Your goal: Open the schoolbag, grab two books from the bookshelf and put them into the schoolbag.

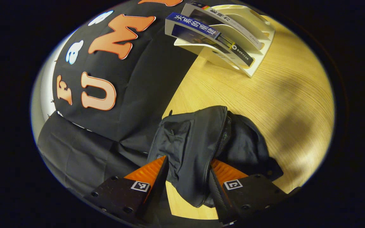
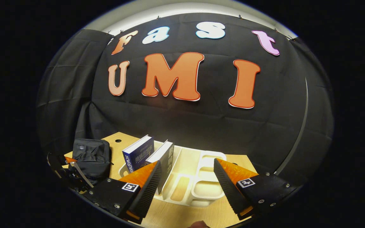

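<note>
The black schoolbag point(image 1: 198, 139) lies at the table's edge, its zipper parted along the top. My left gripper point(image 1: 188, 161) is shut on the bag's front panel, which bulges between the two orange fingers. Two books lean in a cream rack point(image 1: 255, 47): a blue one point(image 1: 195, 30) and a grey-white one point(image 1: 223, 22). In the right gripper view the blue book point(image 2: 138, 155) and the second book point(image 2: 163, 158) stand at the rack's point(image 2: 198, 186) left end. My right gripper point(image 2: 185, 180) hangs open just before the rack, its left finger overlapping the second book. The bag point(image 2: 92, 156) and left gripper point(image 2: 67, 167) sit far left.
The wooden table point(image 1: 265, 104) stretches wide to the right of the bag. Black cloth walls close in the table behind and on the left. The rack's right slots point(image 2: 209, 164) hold nothing. A small round hole point(image 2: 118, 140) marks the table's far corner.
</note>
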